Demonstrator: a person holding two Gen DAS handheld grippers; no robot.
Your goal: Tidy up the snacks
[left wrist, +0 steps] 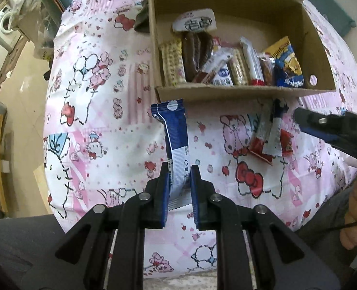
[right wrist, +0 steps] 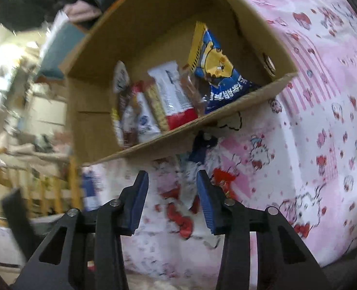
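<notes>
Over the pink cloth (left wrist: 101, 111): cardboard box (left wrist: 226, 91), snacks standing in a row inside
Blue-white packet (left wrist: 177, 145): light, crinkly, slick film; pinched near its lower end, just before the box
Left gripper (left wrist: 181, 176): nearly closed on that packet
Right gripper (right wrist: 172, 181): jaws apart, empty, above the loose wrappers (left wrist: 270, 137)

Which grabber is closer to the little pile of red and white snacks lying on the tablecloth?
Right. The right gripper hovers open just over the red and white snack packets. The left gripper is off to their side, shut on a blue and white packet.
</notes>
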